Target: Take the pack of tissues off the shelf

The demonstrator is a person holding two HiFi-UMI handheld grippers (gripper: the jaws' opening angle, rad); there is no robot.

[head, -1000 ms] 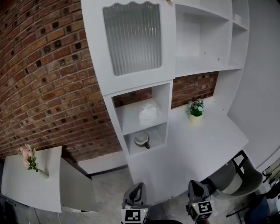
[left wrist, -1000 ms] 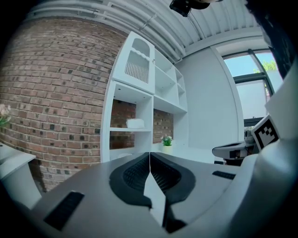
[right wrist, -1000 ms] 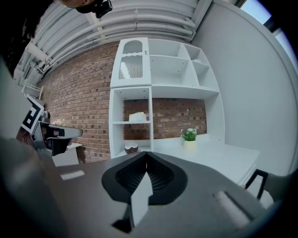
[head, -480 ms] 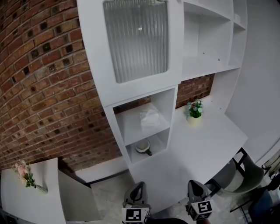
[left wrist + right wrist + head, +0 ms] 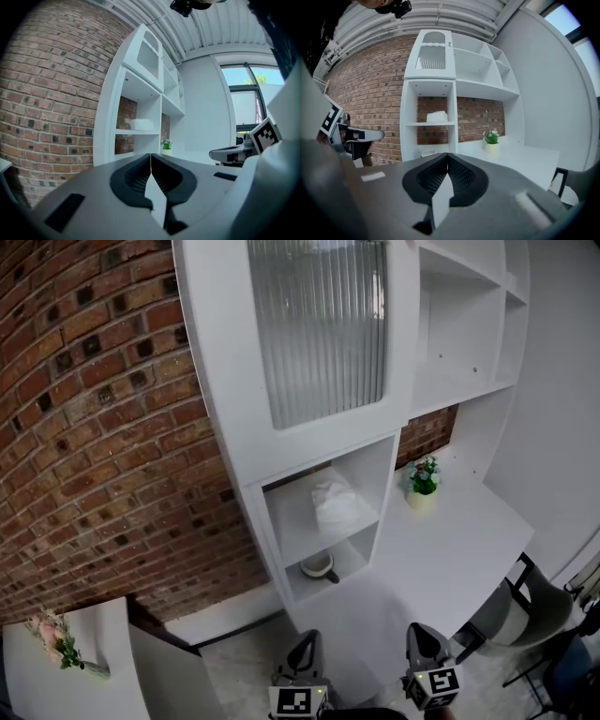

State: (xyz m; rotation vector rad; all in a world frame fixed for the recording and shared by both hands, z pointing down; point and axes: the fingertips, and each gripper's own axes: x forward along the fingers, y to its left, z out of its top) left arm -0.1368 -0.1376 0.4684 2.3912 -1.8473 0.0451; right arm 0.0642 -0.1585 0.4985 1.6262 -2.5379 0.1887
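Head view showed tissue pack (image 5: 335, 502) on shelf (image 5: 302, 532), well off — left gripper (image 5: 150, 161) and right gripper (image 5: 448, 161) were closed, empty. Seemed best to open one wide, then go in level.

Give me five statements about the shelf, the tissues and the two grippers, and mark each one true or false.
1. The pack of tissues lies in the upper open cubby, below the ribbed-glass door. True.
2. The right gripper is shut on the pack of tissues. False: its jaws are together with nothing between them, well short of the shelf.
3. The potted plant stands on the desk, to the right of the cubbies. True.
4. The left gripper has its jaws wide apart. False: they are together and hold nothing.
5. The lower cubby is bare. False: a round dish sits in it.
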